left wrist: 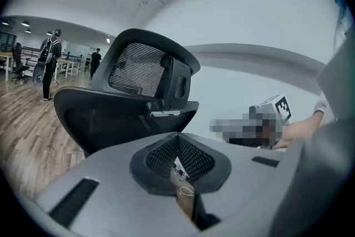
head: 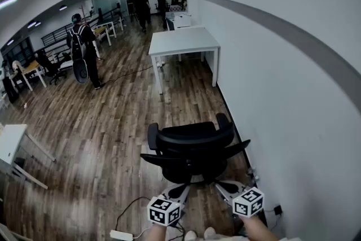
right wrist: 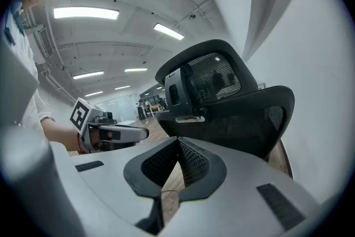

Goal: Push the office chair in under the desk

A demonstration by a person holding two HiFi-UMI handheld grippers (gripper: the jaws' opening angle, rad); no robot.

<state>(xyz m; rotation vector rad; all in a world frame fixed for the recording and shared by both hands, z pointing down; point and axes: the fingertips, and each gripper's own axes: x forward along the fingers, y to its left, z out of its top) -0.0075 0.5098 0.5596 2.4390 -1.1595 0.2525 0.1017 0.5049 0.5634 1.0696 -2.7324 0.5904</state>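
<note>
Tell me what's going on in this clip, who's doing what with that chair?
A person holds the left gripper and right gripper, both shut and empty, just behind a black office chair by the wall. The white desk stands farther along that wall, so the chair is not under it yet. Whether the grippers touch the chair is unclear.

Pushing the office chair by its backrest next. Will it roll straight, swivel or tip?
The office chair stands on smooth wood floor, so it probably rolls easily; its wheels are hidden. Pushed high on the mesh backrest, it may recline or swivel rather than travel straight. The left tongs and right tongs are shut, so they can only nudge.
</note>
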